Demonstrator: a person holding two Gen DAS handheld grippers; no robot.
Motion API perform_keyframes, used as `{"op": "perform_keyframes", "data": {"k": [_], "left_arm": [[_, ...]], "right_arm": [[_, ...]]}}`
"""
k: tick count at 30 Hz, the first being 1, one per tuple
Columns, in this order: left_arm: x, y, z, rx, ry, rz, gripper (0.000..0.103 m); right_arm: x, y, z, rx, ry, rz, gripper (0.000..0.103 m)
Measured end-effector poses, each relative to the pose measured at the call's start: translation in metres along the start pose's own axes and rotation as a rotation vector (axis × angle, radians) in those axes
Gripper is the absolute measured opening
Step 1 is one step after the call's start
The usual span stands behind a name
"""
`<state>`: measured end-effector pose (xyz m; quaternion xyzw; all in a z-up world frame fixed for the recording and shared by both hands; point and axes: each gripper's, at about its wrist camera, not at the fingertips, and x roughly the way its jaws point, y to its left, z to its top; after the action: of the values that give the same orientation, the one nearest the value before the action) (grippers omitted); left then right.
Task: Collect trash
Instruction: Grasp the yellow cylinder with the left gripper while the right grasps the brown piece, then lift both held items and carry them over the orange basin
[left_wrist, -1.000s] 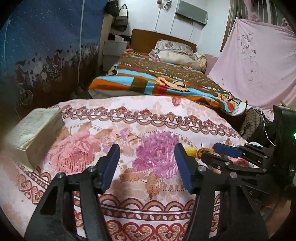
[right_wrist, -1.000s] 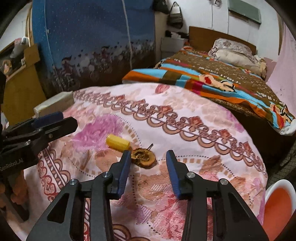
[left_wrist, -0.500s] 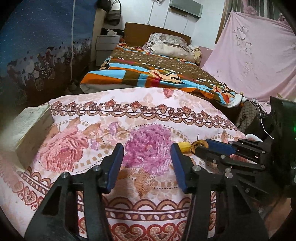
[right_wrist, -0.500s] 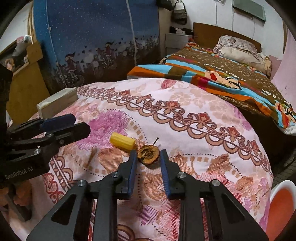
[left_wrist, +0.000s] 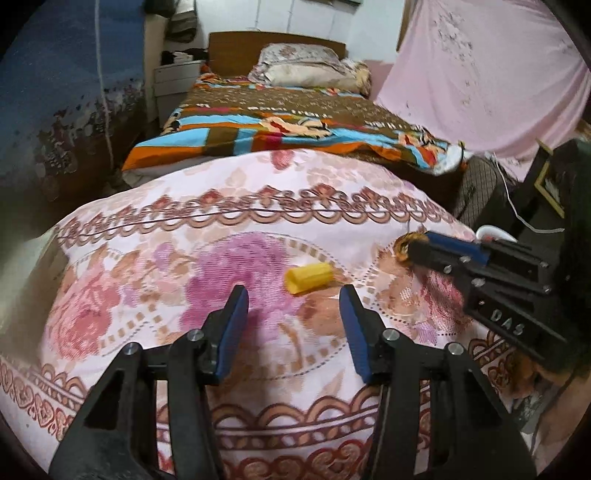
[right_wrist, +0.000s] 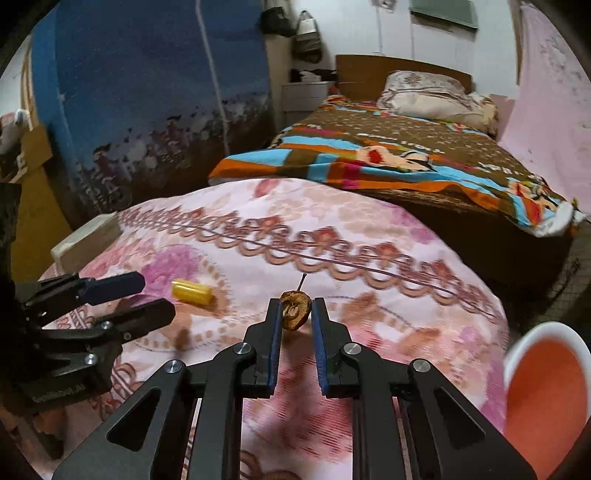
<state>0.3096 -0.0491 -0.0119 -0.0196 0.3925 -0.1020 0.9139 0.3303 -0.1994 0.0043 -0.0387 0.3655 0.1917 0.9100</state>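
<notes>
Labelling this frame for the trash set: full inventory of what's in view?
apple core: 1, brown, dried, between the right fingers, above the cloth
yellow piece: 1, yellow, on the cloth ahead of the left gripper
floral cloth: 1, pink, covers the table
box: 1, white, far left table edge
bin: 1, white rim, orange inside, right of table
bed: 1, brown striped blanket, behind table
pillow: 1, pale, head of bed
left gripper: black, blue pads, open, empty
right gripper: black, blue pads, shut on apple core
</notes>
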Motion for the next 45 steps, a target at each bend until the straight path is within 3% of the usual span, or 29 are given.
{"op": "perform_keyframes", "data": {"k": [5, 10, 13, 19, 24, 30, 33, 38, 45], "left_arm": [[0.016, -0.015, 0.007, 0.048, 0.051, 0.053, 0.034], [0.021, -0.018, 0.011, 0.041, 0.064, 0.066, 0.022], [0.021, -0.019, 0.01, 0.045, 0.057, 0.078, 0.016], [0.009, -0.007, 0.004, -0.025, 0.019, 0.074, 0.016], [-0.01, 0.01, -0.004, -0.115, -0.044, 0.074, 0.016], [-0.009, 0.008, -0.005, -0.108, -0.048, 0.076, 0.016], [-0.01, 0.008, -0.006, -0.108, -0.056, 0.076, 0.016], [-0.014, 0.008, -0.007, -0.108, -0.085, 0.068, 0.016], [-0.015, 0.004, -0.007, -0.091, -0.087, 0.067, 0.016]], "right_arm": [[-0.002, -0.023, -0.002, 0.104, 0.0, 0.005, 0.015], [-0.003, -0.032, -0.004, 0.152, -0.002, 0.02, 0.016], [-0.004, -0.03, -0.003, 0.148, -0.005, 0.016, 0.033], [-0.008, -0.031, -0.004, 0.146, -0.02, 0.02, 0.041], [-0.001, -0.023, -0.003, 0.106, 0.012, 0.006, 0.042], [0.011, -0.015, -0.003, 0.062, 0.062, -0.068, 0.041], [0.013, -0.014, -0.005, 0.053, 0.072, -0.087, 0.031], [0.012, -0.019, -0.006, 0.075, 0.068, -0.066, 0.029], [0.011, -0.022, -0.005, 0.098, 0.071, -0.01, 0.037]]}}
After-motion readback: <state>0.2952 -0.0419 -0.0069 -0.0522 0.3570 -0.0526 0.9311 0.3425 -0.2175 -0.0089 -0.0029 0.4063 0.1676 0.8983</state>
